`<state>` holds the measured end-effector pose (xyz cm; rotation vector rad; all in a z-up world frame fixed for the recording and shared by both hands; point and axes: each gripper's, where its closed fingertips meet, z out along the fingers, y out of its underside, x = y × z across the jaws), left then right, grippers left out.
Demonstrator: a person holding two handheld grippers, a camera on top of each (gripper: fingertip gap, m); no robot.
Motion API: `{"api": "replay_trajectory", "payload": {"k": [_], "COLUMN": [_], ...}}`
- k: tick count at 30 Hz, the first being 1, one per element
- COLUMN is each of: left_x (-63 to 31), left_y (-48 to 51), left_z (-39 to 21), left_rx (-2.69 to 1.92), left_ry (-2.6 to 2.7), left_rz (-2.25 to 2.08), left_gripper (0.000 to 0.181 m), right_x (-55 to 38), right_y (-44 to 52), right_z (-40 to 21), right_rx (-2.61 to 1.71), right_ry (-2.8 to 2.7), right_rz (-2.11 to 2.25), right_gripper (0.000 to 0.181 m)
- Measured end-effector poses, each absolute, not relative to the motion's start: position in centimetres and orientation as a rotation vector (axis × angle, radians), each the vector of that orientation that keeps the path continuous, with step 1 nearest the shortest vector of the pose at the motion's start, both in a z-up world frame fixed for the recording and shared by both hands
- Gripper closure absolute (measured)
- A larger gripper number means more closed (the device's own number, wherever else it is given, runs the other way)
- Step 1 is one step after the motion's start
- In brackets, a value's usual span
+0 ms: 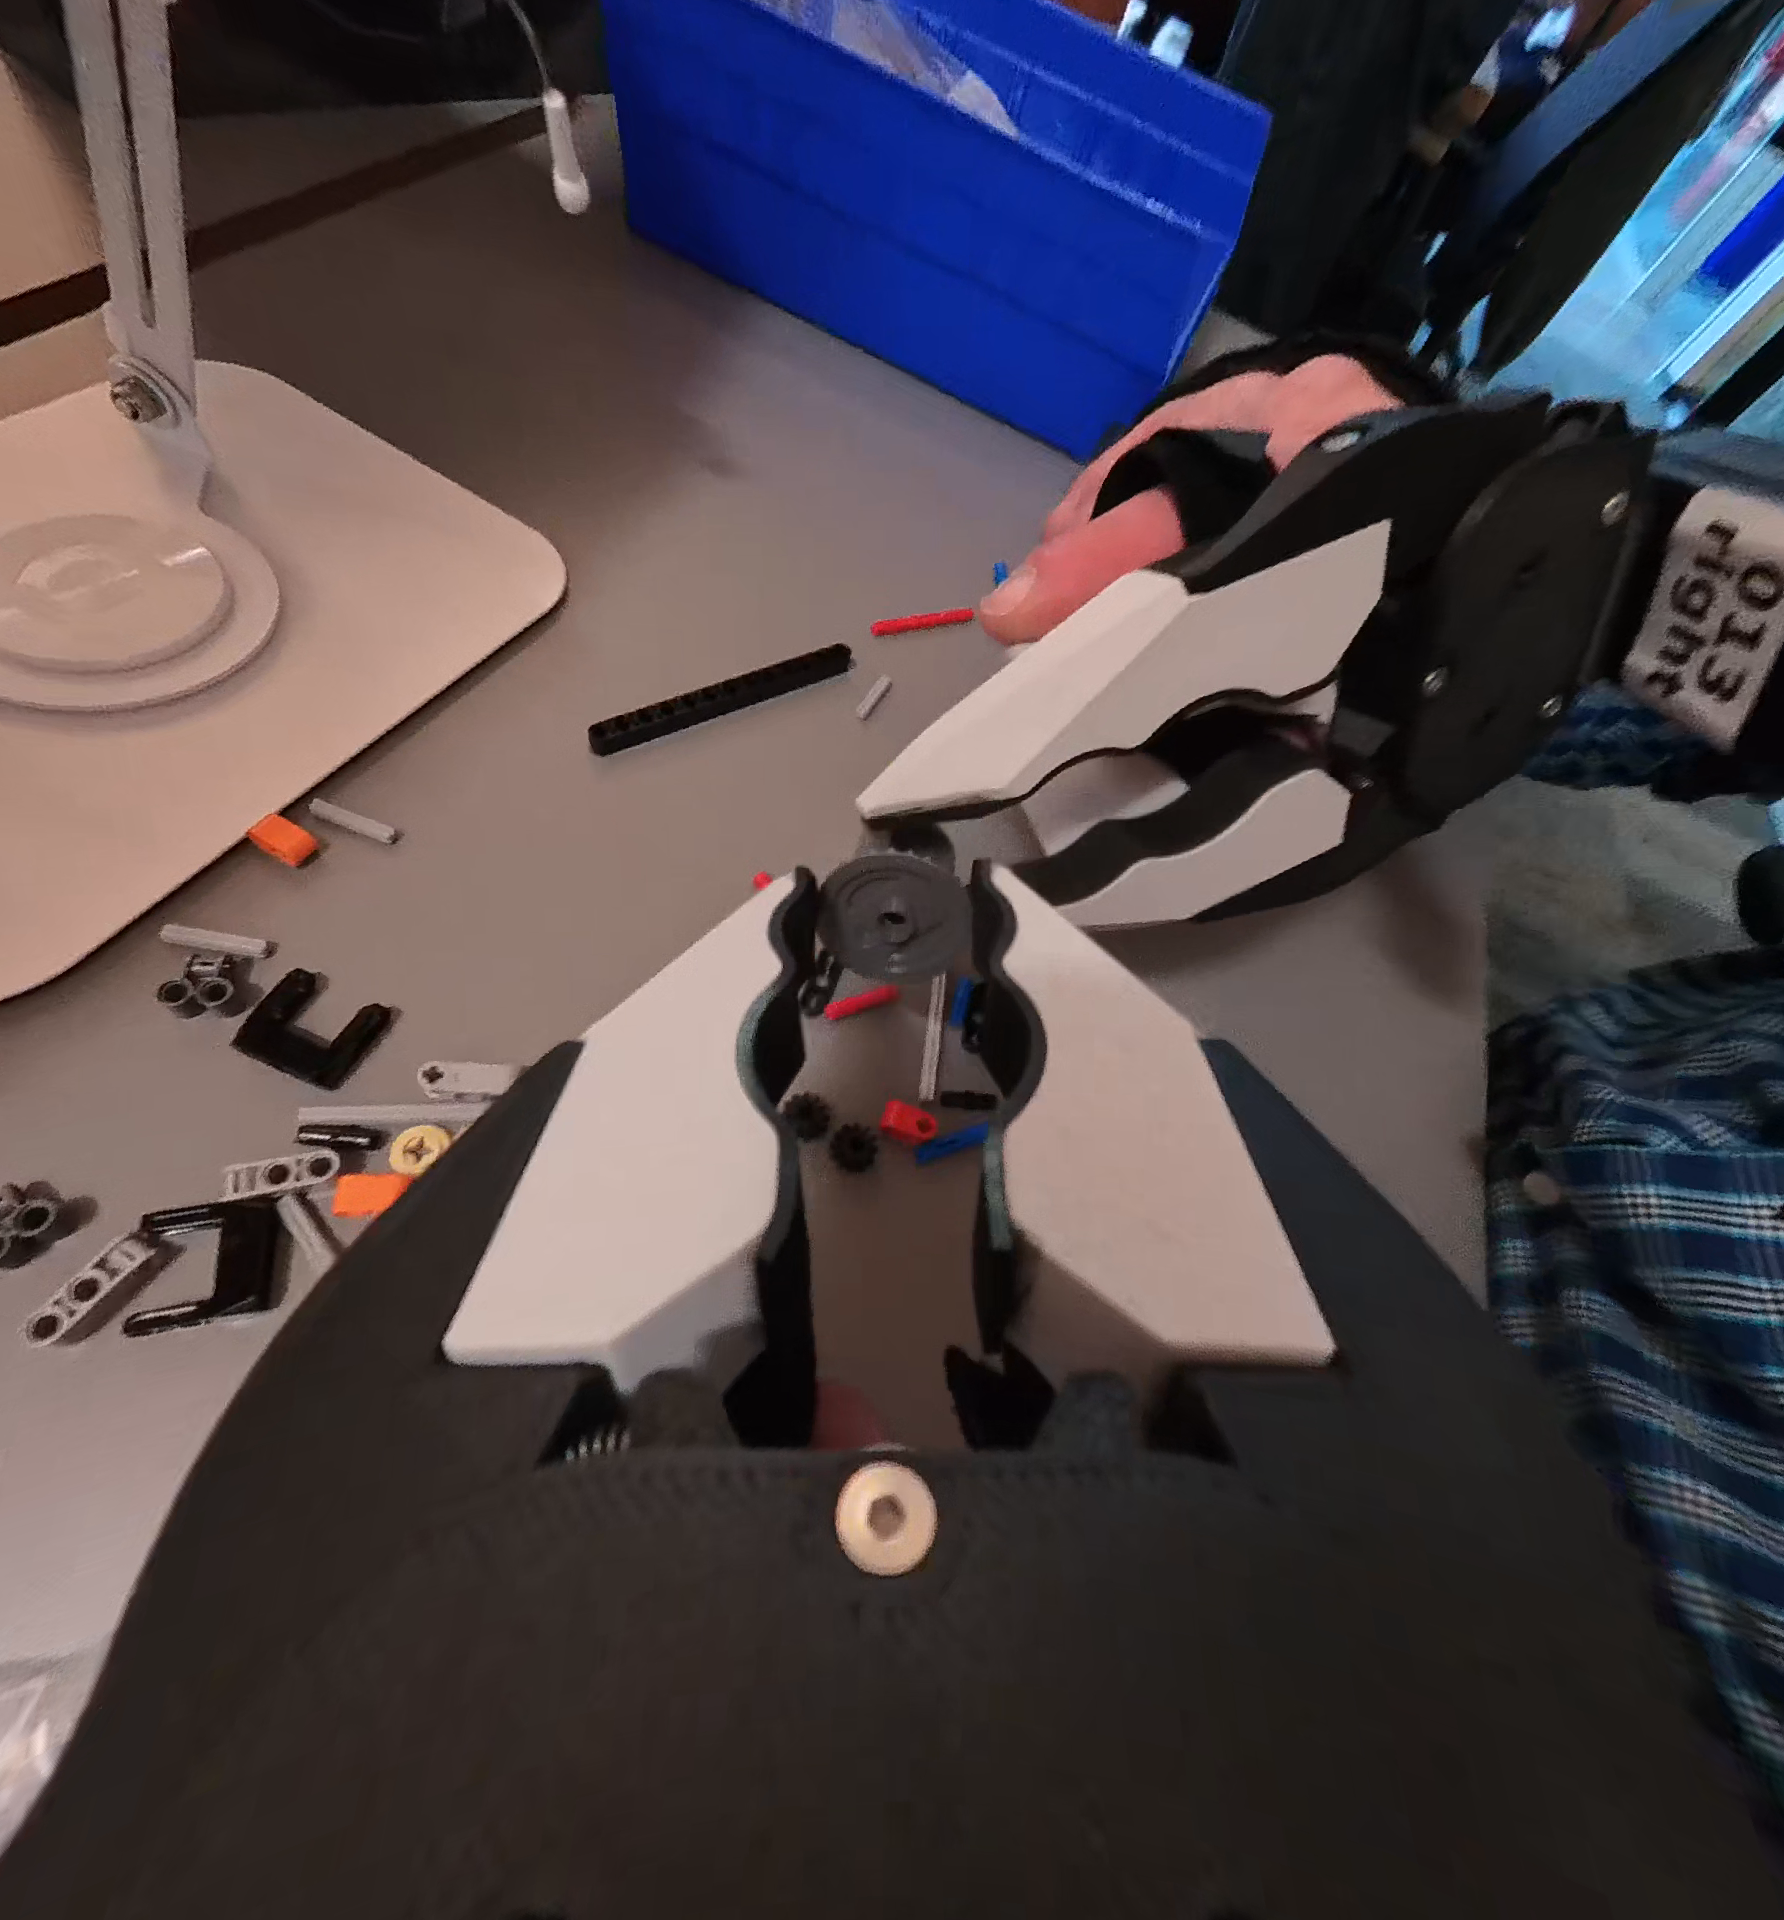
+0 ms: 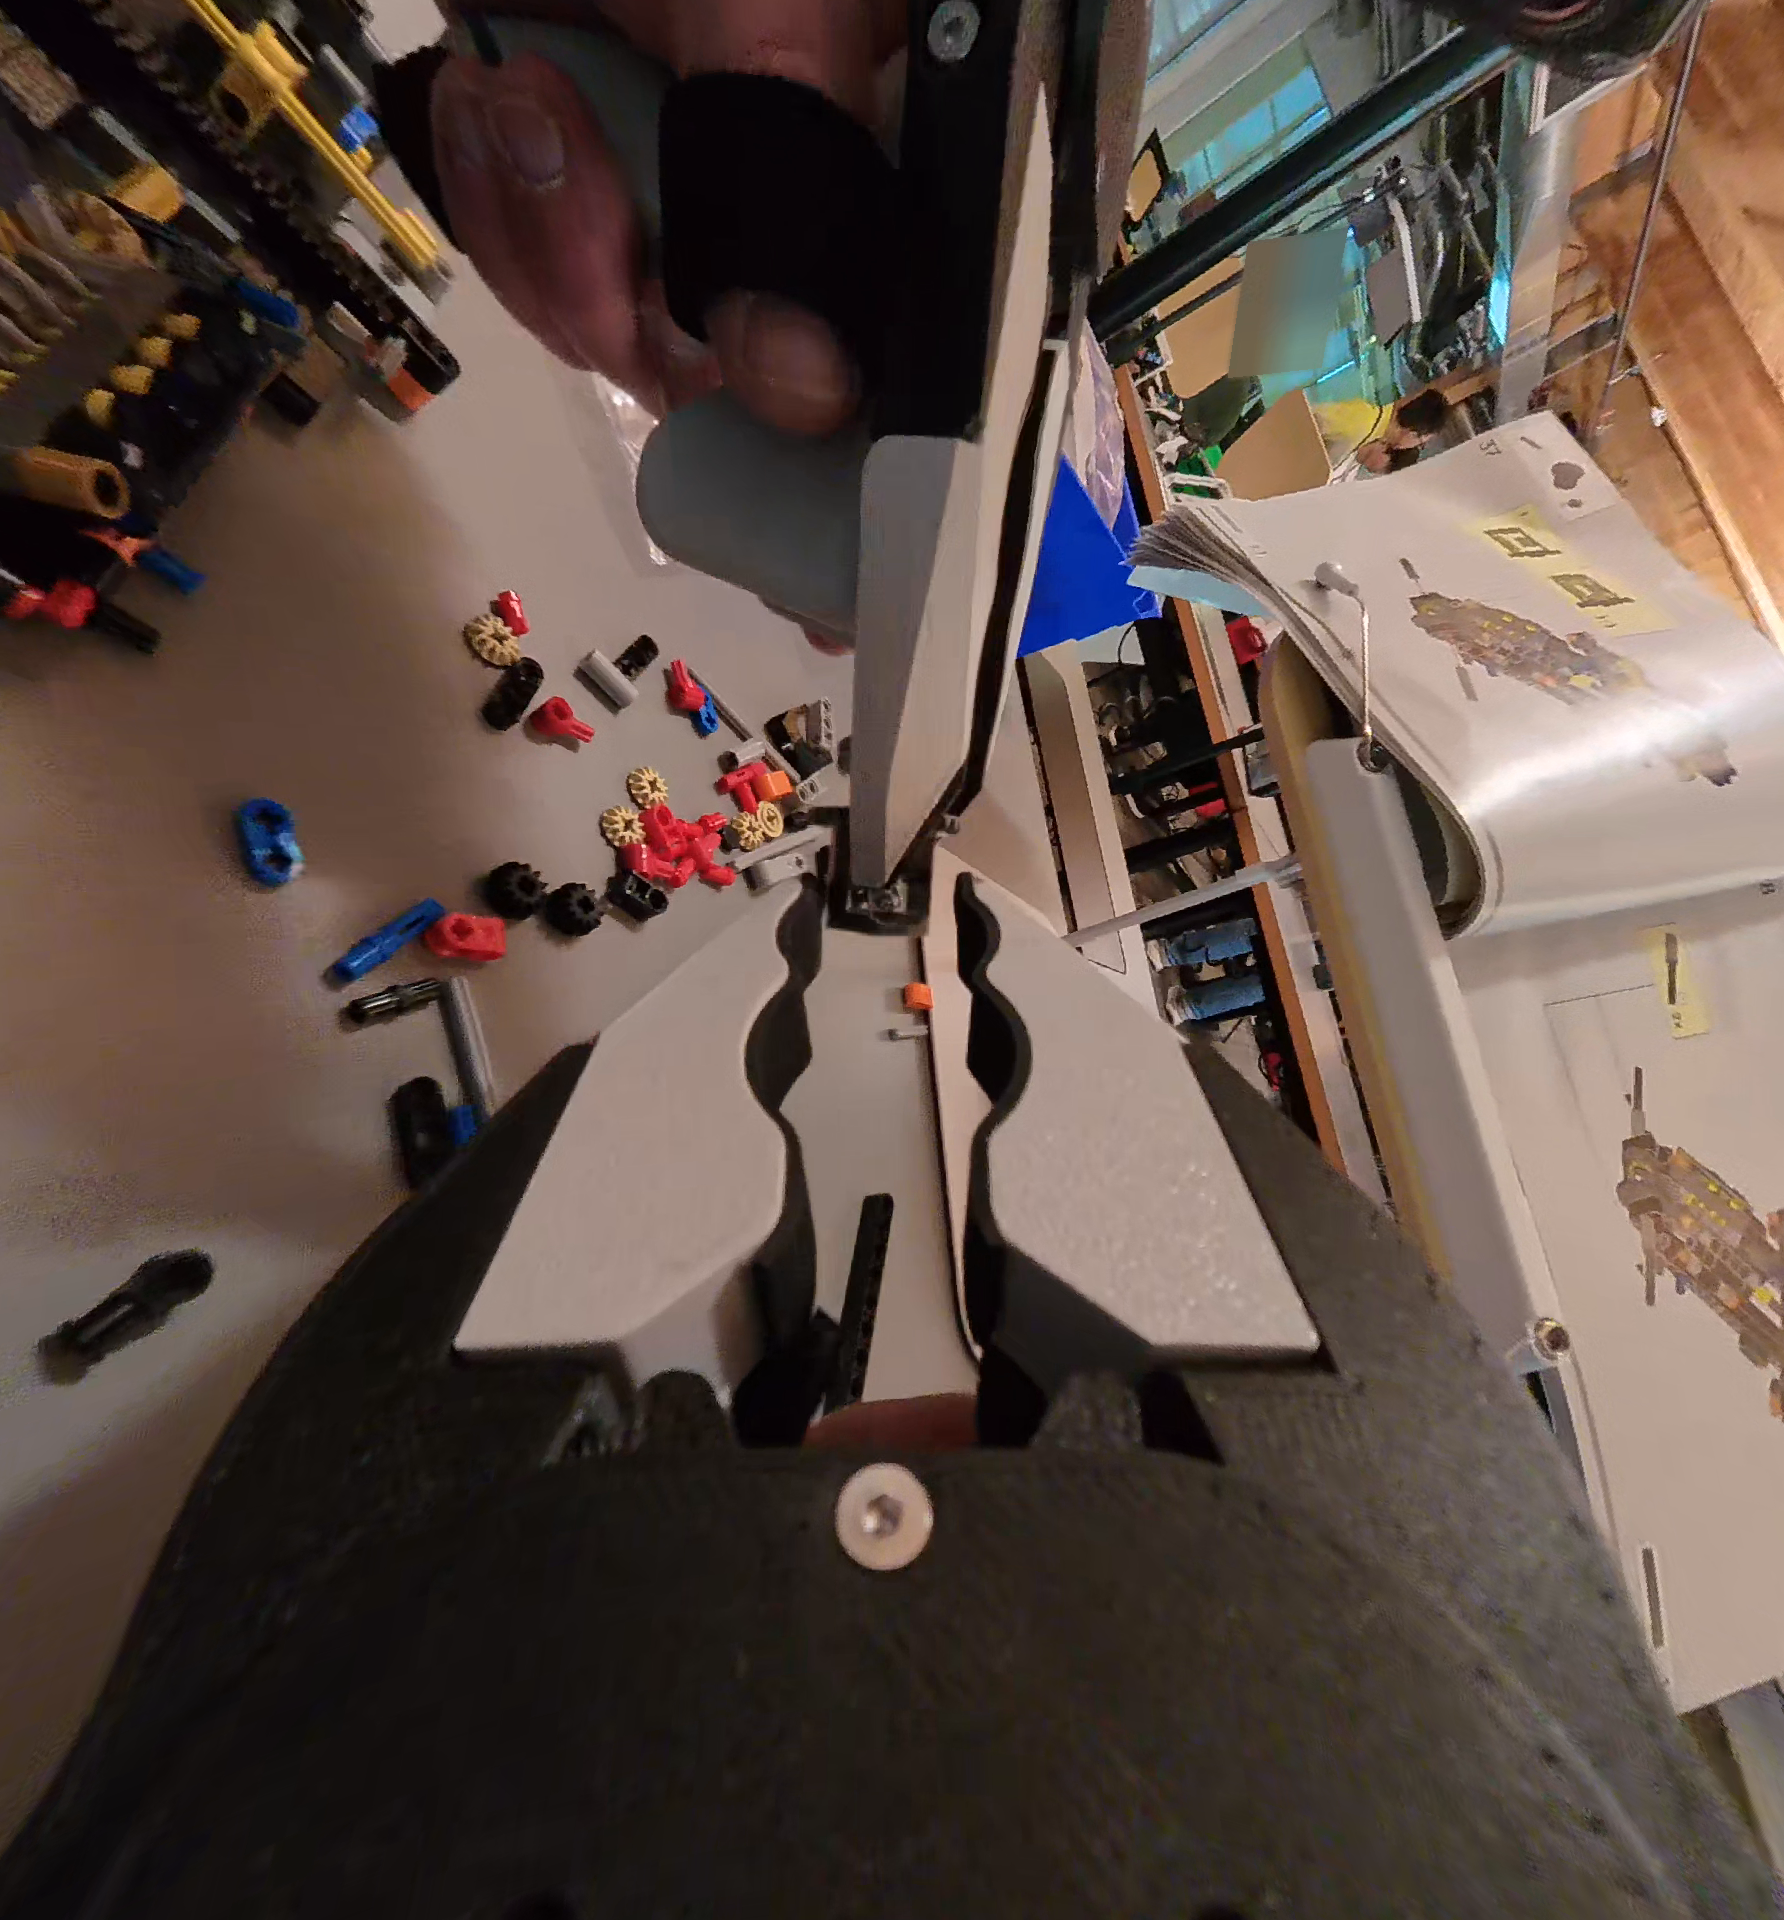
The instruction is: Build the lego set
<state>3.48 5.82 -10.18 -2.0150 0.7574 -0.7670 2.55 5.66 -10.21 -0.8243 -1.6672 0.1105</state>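
At frame centre, my left gripper (image 1: pixel 890 914) clamps a dark grey round plastic wheel hub (image 1: pixel 893 916); my right gripper (image 1: pixel 893 826), reaching in from the right, nearly closed, grip unclear.

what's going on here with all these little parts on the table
A person is building a lego set with a handheld gripper in each hand. The left gripper pinches a dark grey round wheel piece at its tips. The right gripper comes in from the side, tips almost touching it. Small pins, gears and beams lie scattered on the grey table, and an instruction booklet stands open nearby.
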Motion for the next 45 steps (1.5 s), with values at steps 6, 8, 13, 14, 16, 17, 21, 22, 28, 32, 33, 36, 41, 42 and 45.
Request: {"api": "replay_trajectory", "payload": {"k": [6, 8, 13, 14, 16, 17, 21, 22, 28, 32, 33, 36, 41, 42, 45], "left_x": [3.3, 3.4, 4.9, 5.5, 6.6, 7.0, 8.0, 8.2, 9.6, 9.9, 9.9, 10.0, 9.1, 9.0, 7.8], "left_y": [4.3, 3.3, 0.1, -0.8, -2.1, -2.7, -3.7, -3.7, -3.8, -3.4, -3.3, -3.2, -3.0, -2.9, -2.5], "left_z": [-11.2, -11.5, -13.2, -13.7, -14.8, -15.5, -17.4, -17.7, -18.5, -18.6, -18.6, -18.4, -17.1, -16.6, -15.4], "left_rx": [-2.061, -2.074, -2.085, -2.079, -2.063, -2.056, -2.032, -2.026, -2.034, -2.043, -2.043, -2.062, -2.101, -2.102, -2.119], "left_ry": [0.952, 1.056, 1.407, 1.489, 1.638, 1.704, 1.895, 1.919, 1.970, 1.949, 1.938, 1.886, 1.694, 1.642, 1.531], "left_rz": [-0.576, -0.522, -0.314, -0.283, -0.217, -0.190, -0.049, -0.030, -0.025, -0.026, -0.023, -0.073, -0.219, -0.255, -0.255], "left_gripper": [0.154, 0.154, 0.153, 0.153, 0.153, 0.153, 0.153, 0.154, 0.153, 0.142, 0.138, 0.128, 0.120, 0.120, 0.121], "right_x": [4.8, 6.2, 10.5, 11.4, 12.8, 13.4, 14.9, 15.1, 15.8, 16.1, 16.2, 16.4, 16.9, 17.1, 17.4], "right_y": [4.3, 4.4, 4.8, 4.8, 4.6, 4.4, 3.8, 3.7, 3.3, 3.3, 3.3, 3.4, 3.5, 3.6, 3.7], "right_z": [-10.4, -10.3, -11.2, -11.5, -12.1, -12.4, -13.2, -13.4, -14.1, -14.1, -14.1, -14.1, -13.9, -13.8, -13.8], "right_rx": [-0.895, -0.932, -1.066, -1.090, -1.122, -1.135, -1.165, -1.170, -1.180, -1.182, -1.183, -1.189, -1.197, -1.201, -1.229], "right_ry": [-1.695, -1.687, -1.674, -1.673, -1.672, -1.674, -1.673, -1.672, -1.665, -1.660, -1.657, -1.649, -1.633, -1.628, -1.614], "right_rz": [0.197, 0.207, 0.203, 0.204, 0.203, 0.202, 0.201, 0.203, 0.225, 0.237, 0.241, 0.254, 0.268, 0.275, 0.312], "right_gripper": [0.157, 0.159, 0.160, 0.160, 0.161, 0.162, 0.162, 0.162, 0.162, 0.162, 0.162, 0.162, 0.162, 0.162, 0.162]}}
